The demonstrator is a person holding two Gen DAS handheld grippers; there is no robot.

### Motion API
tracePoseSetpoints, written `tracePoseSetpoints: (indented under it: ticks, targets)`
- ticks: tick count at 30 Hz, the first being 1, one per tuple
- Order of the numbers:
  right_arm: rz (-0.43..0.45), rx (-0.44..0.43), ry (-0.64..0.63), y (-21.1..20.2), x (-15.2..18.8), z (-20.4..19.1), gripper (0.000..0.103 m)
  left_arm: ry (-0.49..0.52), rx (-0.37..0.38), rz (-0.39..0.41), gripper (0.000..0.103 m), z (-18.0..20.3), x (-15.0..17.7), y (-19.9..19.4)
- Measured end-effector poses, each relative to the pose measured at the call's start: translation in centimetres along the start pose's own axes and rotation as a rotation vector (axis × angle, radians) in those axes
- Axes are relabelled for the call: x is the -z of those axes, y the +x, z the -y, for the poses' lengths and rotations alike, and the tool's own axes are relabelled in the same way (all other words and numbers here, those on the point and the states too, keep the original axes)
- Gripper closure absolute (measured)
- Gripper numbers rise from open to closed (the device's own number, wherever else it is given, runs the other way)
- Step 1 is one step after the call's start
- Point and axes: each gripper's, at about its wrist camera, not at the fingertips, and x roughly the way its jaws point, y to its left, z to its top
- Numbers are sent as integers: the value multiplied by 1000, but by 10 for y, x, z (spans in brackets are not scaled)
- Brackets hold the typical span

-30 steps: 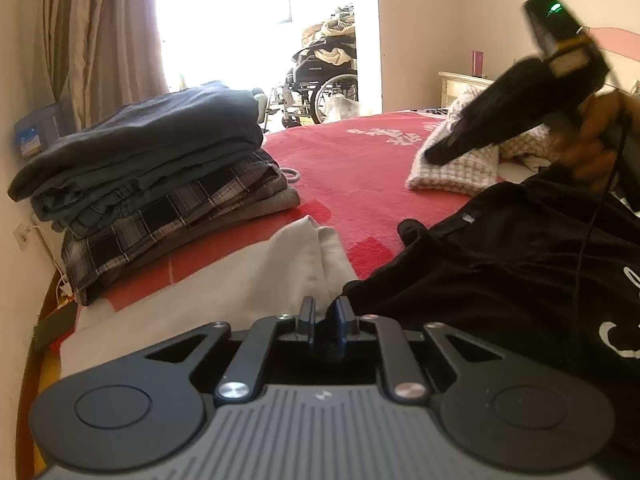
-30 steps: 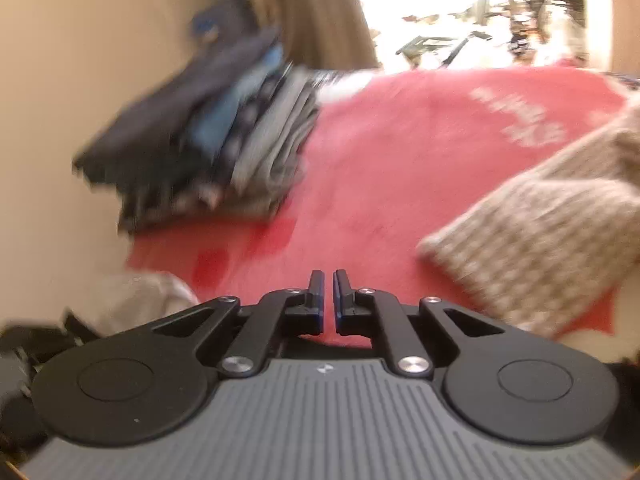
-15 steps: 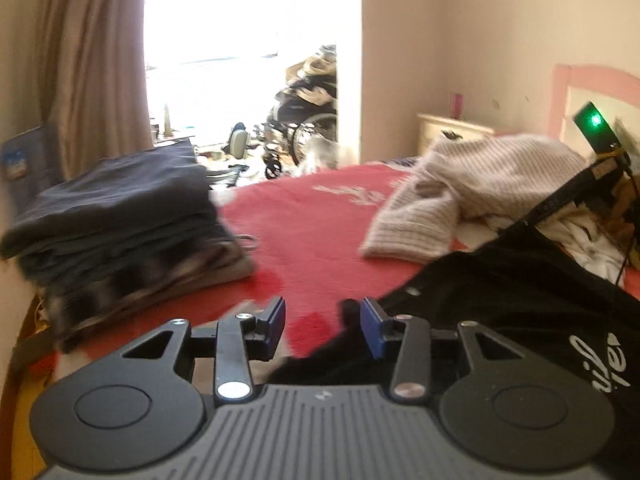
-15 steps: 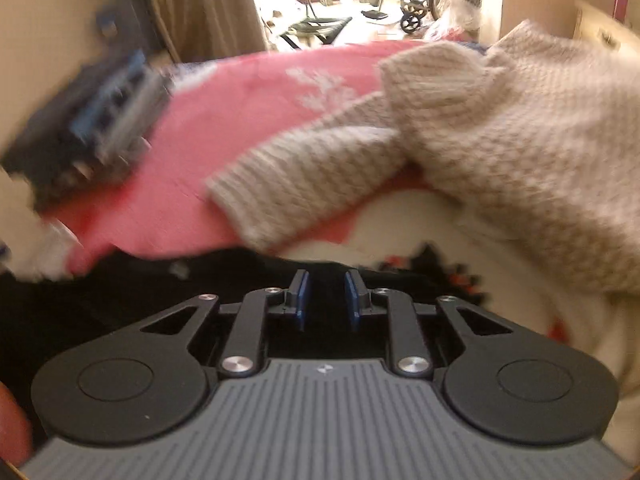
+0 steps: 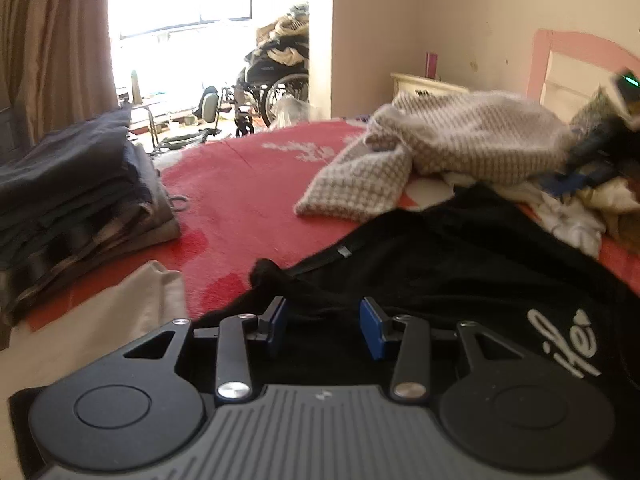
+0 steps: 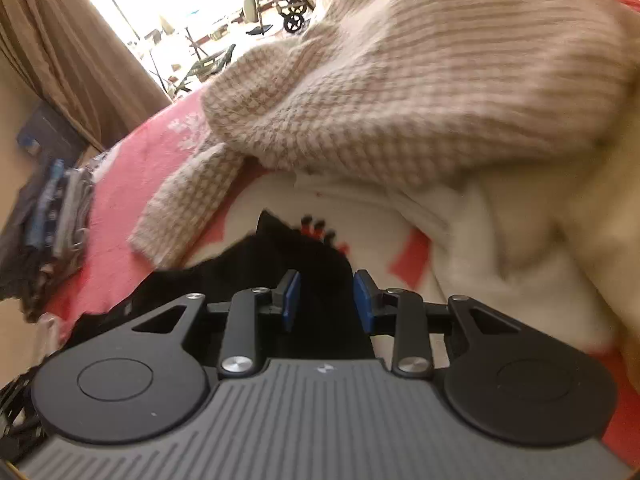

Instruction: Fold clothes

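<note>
Sprawling black garment, white lettering

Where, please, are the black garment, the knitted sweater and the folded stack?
black garment (image 5: pixel 460 264), left wrist view, its flat middle.
knitted sweater (image 6: pixel 400 92), right wrist view, its body.
folded stack (image 5: pixel 68 196), left wrist view, its side.

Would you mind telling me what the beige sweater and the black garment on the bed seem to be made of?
The beige sweater looks like a chunky waffle knit, probably wool or acrylic: raised checkered stitches and a fuzzy matte surface. The black garment looks like a smooth, thin jersey, likely cotton or a blend: it drapes flat in soft folds and carries white printed lettering.
</note>
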Motion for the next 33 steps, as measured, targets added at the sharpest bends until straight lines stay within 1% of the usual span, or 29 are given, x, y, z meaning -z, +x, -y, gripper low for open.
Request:
tracePoseSetpoints:
  ticks: [1,5,8,9,11,12,13,16,19,20,23,24,25,27,29,30,33]
  targets:
    - [10,7,3,-18,7,1,74,-6,2,14,61,-3,-2,-5]
    - [96,95,-33,-109,26,2,74,-25,29,77,60,-11,-9,-18]
    - [210,173,-80,-169,19,-6,73,-53,60,103,59,-17,-13,-18]
    - [245,200,-85,-181,13,-8,70,-64,72,106,59,-20,-15,-18]
    - [288,244,-76,-198,-2,-15,66,-86,95,111,59,-25,-17,-17]
    - [306,267,-69,-206,-11,-20,62,-96,108,115,59,-27,-17,-17]
    - [319,289,-68,-213,-19,-24,62,-103,121,115,59,-28,-18,-17]
    - [318,355,-123,-225,-40,-39,62,-103,140,85,59,-26,-23,-9]
    - [300,379,-225,-237,-50,-44,61,-76,146,45,59,-13,-33,4]
    - [303,370,-255,-239,-53,-42,60,-60,150,45,59,-6,-37,9]
    - [348,327,-308,-243,-50,-30,51,-3,169,53,58,20,-50,26]
    - [371,298,-311,-243,-45,-23,47,22,166,55,58,30,-53,32]
    - [394,264,-313,-241,-40,-16,45,47,161,56,58,40,-55,37]
    - [410,173,-303,-228,-27,3,45,87,144,35,58,60,-57,43]
    - [379,77,-264,-203,-14,24,45,119,126,0,58,78,-61,48]
    - [346,35,-252,-188,-10,31,46,126,116,-30,58,85,-65,49]
    - [213,-118,-243,-138,-2,49,48,146,89,-123,58,104,-75,55]
